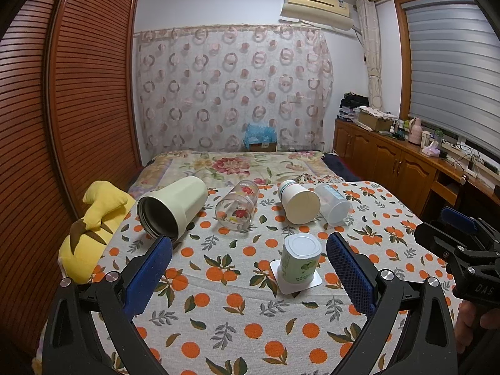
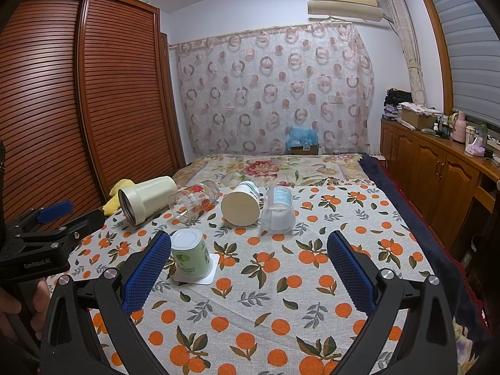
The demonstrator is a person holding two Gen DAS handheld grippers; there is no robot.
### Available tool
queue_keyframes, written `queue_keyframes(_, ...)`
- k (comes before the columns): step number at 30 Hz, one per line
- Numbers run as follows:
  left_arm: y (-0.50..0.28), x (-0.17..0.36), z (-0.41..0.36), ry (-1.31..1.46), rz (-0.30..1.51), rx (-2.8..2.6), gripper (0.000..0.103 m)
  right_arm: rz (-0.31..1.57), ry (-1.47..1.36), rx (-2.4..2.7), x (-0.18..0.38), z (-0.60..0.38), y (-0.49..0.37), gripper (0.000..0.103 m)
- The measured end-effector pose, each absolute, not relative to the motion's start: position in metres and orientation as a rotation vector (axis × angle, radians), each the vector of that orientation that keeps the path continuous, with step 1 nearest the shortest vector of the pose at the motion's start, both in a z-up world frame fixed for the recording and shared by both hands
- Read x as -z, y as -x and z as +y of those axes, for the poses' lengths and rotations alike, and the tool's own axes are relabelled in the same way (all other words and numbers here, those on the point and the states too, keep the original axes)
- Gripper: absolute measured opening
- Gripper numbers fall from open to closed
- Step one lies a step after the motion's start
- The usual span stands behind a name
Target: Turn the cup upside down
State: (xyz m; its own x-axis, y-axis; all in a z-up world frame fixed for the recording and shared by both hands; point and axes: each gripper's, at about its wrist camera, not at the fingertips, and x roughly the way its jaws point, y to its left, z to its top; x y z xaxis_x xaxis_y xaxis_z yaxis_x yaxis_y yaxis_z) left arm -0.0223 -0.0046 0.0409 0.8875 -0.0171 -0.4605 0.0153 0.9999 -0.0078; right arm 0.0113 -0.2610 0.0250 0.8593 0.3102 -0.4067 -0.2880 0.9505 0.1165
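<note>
- Green cup [image 1: 300, 257] [image 2: 190, 254]: pale green, leaf print, standing mouth down on a white square coaster [image 1: 297, 279] [image 2: 200, 273], base up.
- Cream cup [image 1: 173, 211] [image 2: 147, 198], glass cup [image 1: 238, 203] [image 2: 193, 200], paper cup [image 1: 298, 201] [image 2: 242, 203] and clear cup [image 1: 332, 204] [image 2: 278, 207]: lying on their sides in a row behind it.

Matt woven tablecloth [image 1: 237, 312] printed with oranges, clear glossy glass cup [image 1: 238, 204] with flower decals, smooth matt cream tumbler [image 1: 175, 207] with dark metal-looking lining, frosted translucent plastic cup [image 1: 333, 204], knurled blue pads [image 2: 350, 268], slatted glossy wood wardrobe [image 1: 81, 93]
</note>
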Motion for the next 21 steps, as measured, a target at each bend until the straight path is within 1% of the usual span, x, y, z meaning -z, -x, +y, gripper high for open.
queue_keyframes(21,0.0226,-0.0411,-0.0057,0.004,0.476,0.017,0.095,0.435,-0.053,-0.314,-0.0249,-0.2612,-0.0121,0.101)
